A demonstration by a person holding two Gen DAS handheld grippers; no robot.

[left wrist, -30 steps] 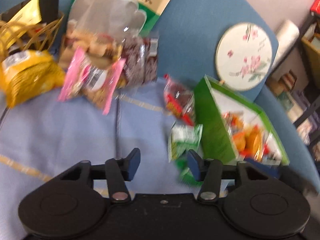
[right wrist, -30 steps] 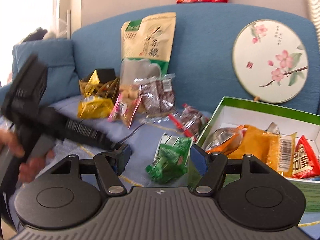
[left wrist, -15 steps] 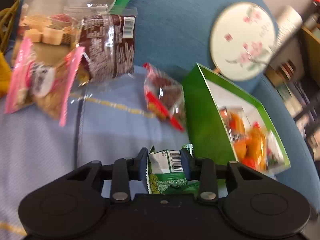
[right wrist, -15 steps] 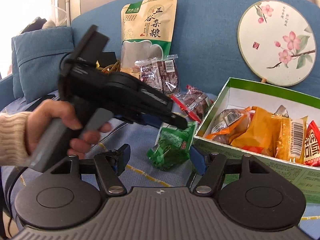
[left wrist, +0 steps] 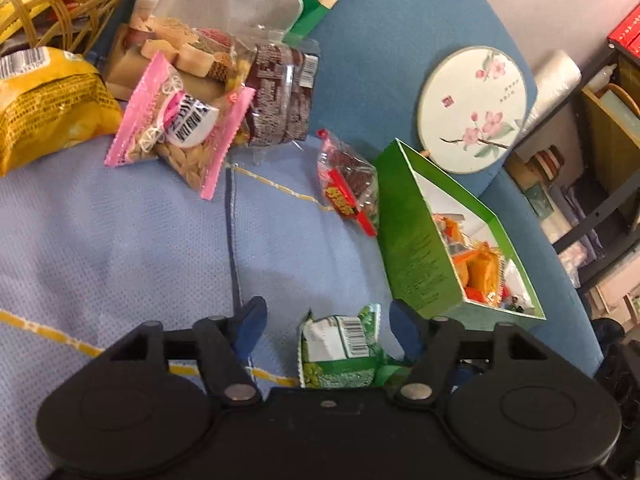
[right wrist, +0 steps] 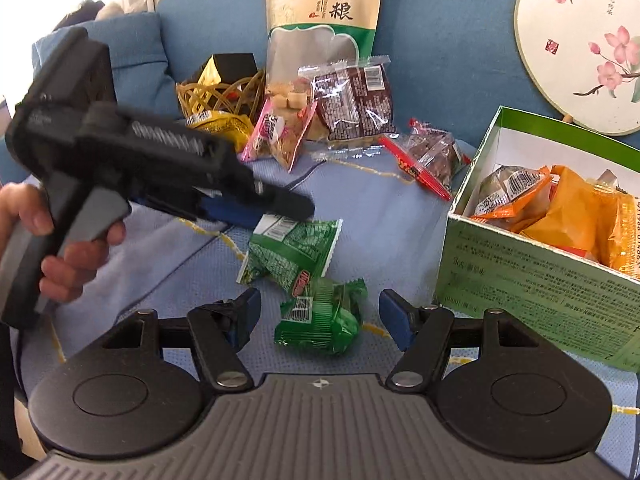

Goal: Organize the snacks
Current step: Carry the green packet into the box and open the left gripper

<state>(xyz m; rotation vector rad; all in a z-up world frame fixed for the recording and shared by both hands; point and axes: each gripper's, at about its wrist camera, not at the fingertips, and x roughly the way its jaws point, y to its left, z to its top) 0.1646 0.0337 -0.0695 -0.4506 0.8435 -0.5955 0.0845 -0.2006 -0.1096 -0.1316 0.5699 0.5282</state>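
My left gripper (left wrist: 328, 322) hangs low over the light blue cushion, its jaws opening wide. A green snack packet with a white barcode end (left wrist: 340, 350) lies between its fingers, and neither pad presses on it. In the right wrist view a hand holds that left gripper (right wrist: 288, 208) just over this larger green packet (right wrist: 292, 252). My right gripper (right wrist: 319, 310) is open, with a smaller green packet (right wrist: 320, 320) lying loose between its fingers. The open green box (left wrist: 416, 240) (right wrist: 540, 280), which holds several orange packets, stands to the right of both.
A red packet (left wrist: 350, 192) lies left of the box. At the back are brown (left wrist: 280, 100), pink (left wrist: 180, 128) and yellow (left wrist: 44, 104) packets, a tall grain bag (right wrist: 324, 12) and a wicker basket (right wrist: 220, 92). A round painted fan (left wrist: 474, 108) leans on the sofa back.
Half a second ago my left gripper was shut on the larger green packet; it has now opened wide and drawn back. My right gripper has sunk over the smaller packet.
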